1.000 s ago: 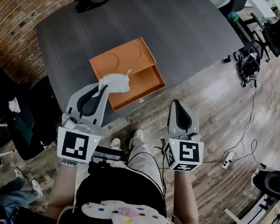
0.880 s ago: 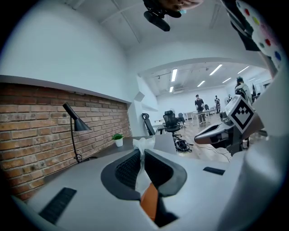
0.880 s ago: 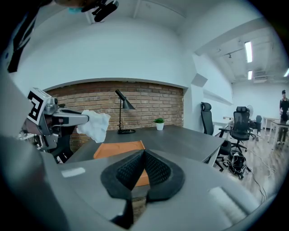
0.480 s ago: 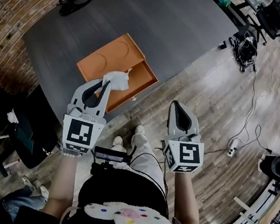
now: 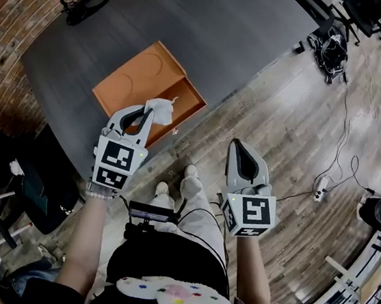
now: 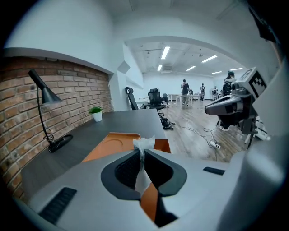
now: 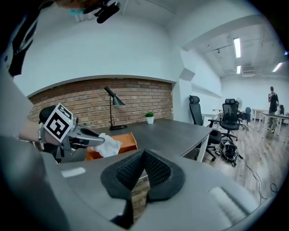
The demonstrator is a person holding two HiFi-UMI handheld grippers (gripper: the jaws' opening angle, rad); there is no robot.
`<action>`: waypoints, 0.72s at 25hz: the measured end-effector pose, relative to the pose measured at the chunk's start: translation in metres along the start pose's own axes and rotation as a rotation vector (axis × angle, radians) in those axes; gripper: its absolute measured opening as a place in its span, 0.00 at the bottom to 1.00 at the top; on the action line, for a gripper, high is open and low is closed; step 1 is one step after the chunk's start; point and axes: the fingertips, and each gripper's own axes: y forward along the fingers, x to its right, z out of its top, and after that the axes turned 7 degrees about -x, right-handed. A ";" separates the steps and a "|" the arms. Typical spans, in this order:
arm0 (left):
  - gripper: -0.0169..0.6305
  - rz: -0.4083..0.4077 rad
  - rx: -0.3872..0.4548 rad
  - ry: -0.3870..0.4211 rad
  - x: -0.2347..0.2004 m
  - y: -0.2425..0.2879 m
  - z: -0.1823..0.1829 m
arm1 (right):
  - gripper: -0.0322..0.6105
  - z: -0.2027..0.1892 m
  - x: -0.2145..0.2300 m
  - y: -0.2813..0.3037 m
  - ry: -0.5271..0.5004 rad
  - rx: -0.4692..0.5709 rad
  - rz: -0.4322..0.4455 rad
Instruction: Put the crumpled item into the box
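A white crumpled item (image 5: 159,110) is pinched in my left gripper (image 5: 146,113), which is shut on it above the near edge of the open orange box (image 5: 132,79) on the dark table (image 5: 213,27). In the left gripper view the crumpled item (image 6: 144,145) sticks up between the closed jaws of the left gripper (image 6: 143,153), with the orange box (image 6: 110,140) just beyond. My right gripper (image 5: 237,145) hangs over the wooden floor, off the table, shut and holding nothing. The right gripper view shows the right gripper (image 7: 143,156) closed, and the crumpled item (image 7: 109,145) in front of the orange box (image 7: 125,139).
A black desk lamp (image 5: 79,2) stands at the table's far left by the brick wall, a small potted plant (image 6: 95,113) further back. Office chairs (image 7: 228,118) and a tangle of cables (image 5: 330,51) are on the floor right of the table. People stand far across the room.
My left gripper has moved forward with the crumpled item, closer over the box's near edge. The right gripper has stayed about where it was.
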 end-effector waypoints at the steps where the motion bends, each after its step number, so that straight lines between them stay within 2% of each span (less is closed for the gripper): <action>1: 0.07 -0.005 -0.011 -0.016 0.002 0.005 -0.002 | 0.06 -0.001 0.001 -0.001 0.003 -0.002 -0.002; 9: 0.07 -0.011 -0.089 -0.122 0.005 0.038 -0.021 | 0.06 -0.010 0.008 -0.003 0.017 -0.017 -0.009; 18: 0.07 -0.014 -0.177 -0.139 0.011 0.060 -0.037 | 0.06 -0.017 0.013 -0.001 0.029 -0.031 0.002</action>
